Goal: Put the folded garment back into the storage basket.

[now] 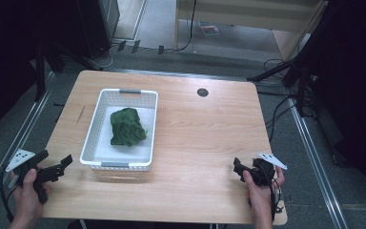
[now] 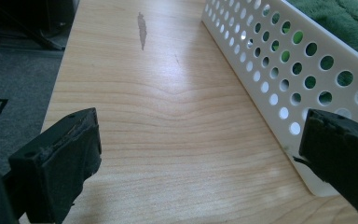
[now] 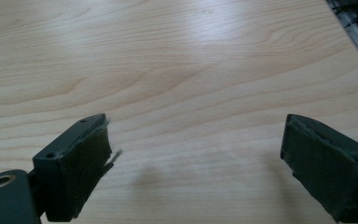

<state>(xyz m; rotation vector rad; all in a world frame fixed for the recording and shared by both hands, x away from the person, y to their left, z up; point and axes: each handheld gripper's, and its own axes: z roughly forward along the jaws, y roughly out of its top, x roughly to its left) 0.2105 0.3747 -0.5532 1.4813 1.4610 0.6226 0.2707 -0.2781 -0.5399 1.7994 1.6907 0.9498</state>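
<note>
Both tongs gape wide — left gripper [image 1: 57, 167] near the holey white basket [image 1: 91, 129], right gripper [image 1: 238, 170] over bare smooth wood — soft green cloth [image 1: 127, 126] inside.

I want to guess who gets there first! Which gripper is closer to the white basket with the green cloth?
Left. The left gripper sits just beside the white basket, off its near-left corner. The right gripper is farther away across bare table, to the basket's right.

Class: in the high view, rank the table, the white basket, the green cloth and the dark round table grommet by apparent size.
Largest to smallest:
1. table
2. white basket
3. green cloth
4. grommet
</note>
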